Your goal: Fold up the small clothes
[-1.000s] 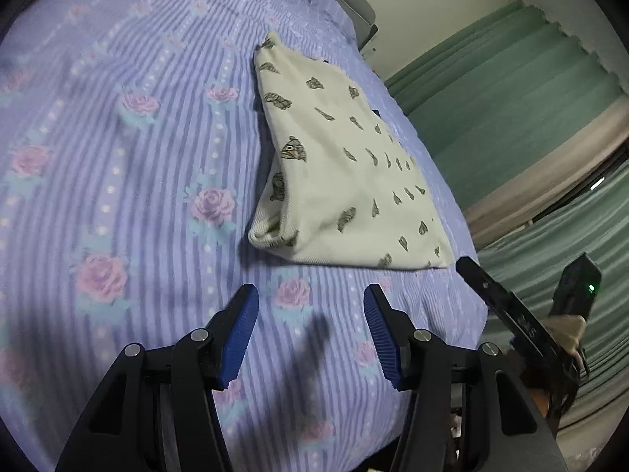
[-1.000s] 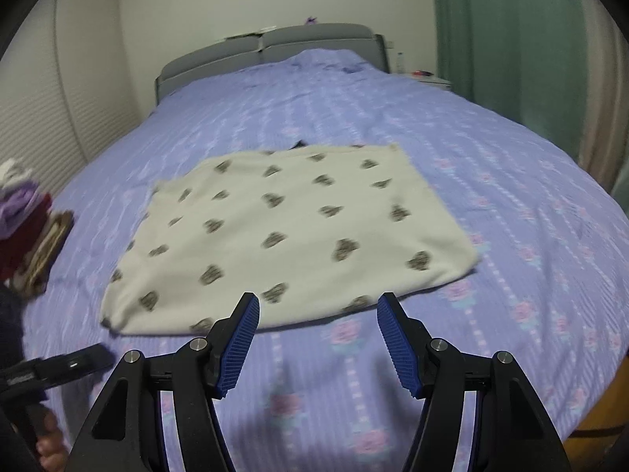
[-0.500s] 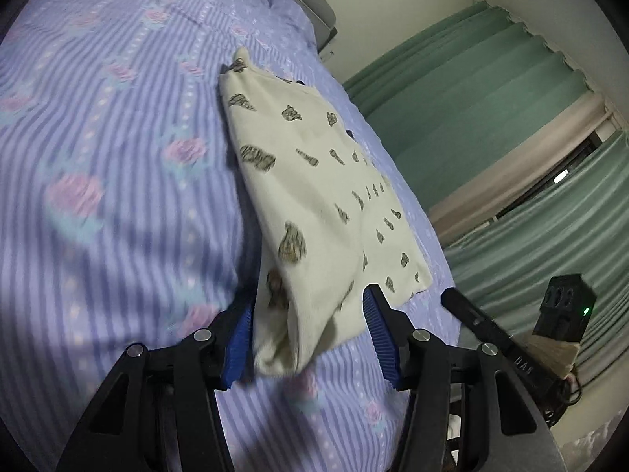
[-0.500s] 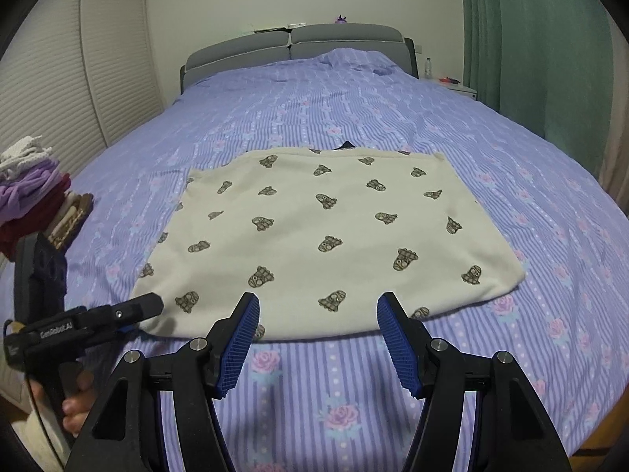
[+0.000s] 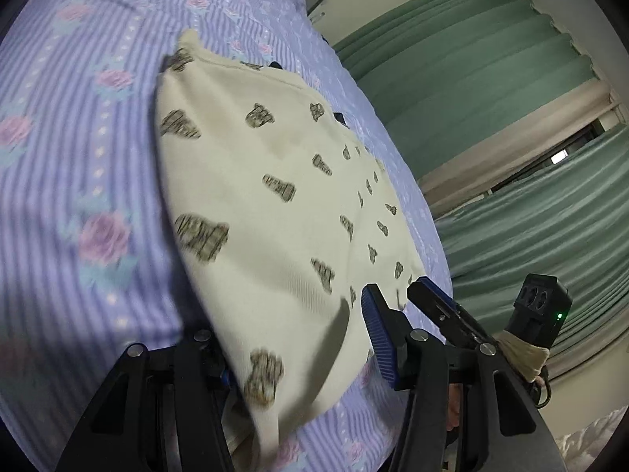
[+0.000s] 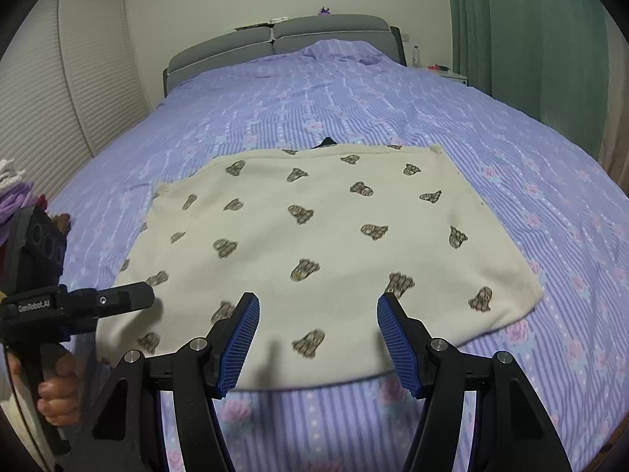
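- Our right black two-finger gripper with blue pads point(image 6: 317, 338) gapes wide, holding nothing, over the near hem.
- Our left gripper point(image 5: 298, 338) has cloth between its fingers, not clamped.
- The cream bear-print garment point(image 6: 314, 244) lies flat on the lilac striped rose-print bedspread point(image 6: 354, 98).

1. One cream garment point(image 6: 326, 244) printed with small bears is seen, spread on the bed.
2. One bed point(image 6: 354, 94) with a striped, rose-patterned purple cover is seen.
3. Two headboard cushions point(image 6: 275, 41) in grey are counted.
4. Two handheld grippers are counted: the left gripper point(image 6: 129, 299) and the right gripper point(image 6: 318, 338).
5. One stack of folded clothes point(image 6: 11, 192) is partly seen at the left edge.
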A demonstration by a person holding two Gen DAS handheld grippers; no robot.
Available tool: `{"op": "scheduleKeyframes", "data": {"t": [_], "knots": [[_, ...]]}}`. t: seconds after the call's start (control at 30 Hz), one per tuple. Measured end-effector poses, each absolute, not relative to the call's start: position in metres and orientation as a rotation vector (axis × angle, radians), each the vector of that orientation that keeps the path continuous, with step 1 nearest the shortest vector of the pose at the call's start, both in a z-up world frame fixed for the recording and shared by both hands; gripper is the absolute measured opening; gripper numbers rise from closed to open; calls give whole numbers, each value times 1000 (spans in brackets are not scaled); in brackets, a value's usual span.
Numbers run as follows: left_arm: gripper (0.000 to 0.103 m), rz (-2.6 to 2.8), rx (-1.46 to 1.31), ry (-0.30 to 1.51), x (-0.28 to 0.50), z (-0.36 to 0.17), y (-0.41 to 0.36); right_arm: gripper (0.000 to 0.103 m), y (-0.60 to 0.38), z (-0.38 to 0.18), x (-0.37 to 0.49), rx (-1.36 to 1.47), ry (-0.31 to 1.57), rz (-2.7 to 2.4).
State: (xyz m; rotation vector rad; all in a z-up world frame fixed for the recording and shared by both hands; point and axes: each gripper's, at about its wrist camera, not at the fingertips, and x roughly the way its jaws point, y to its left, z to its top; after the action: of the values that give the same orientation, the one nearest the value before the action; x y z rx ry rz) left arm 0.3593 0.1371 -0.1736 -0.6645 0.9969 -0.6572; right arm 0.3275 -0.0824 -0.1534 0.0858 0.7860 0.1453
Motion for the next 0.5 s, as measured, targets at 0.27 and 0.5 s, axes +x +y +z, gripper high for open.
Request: {"op": "scheduleKeyframes", "data": {"t": [0.27,0.5], "knots": [[23,-584,-607,1025,375,-167,134,63,-89,-155,343,127,783,158],[17,-414,-469,1094,378,-138,119,41,-84,-158,362,97,784,215]]}}
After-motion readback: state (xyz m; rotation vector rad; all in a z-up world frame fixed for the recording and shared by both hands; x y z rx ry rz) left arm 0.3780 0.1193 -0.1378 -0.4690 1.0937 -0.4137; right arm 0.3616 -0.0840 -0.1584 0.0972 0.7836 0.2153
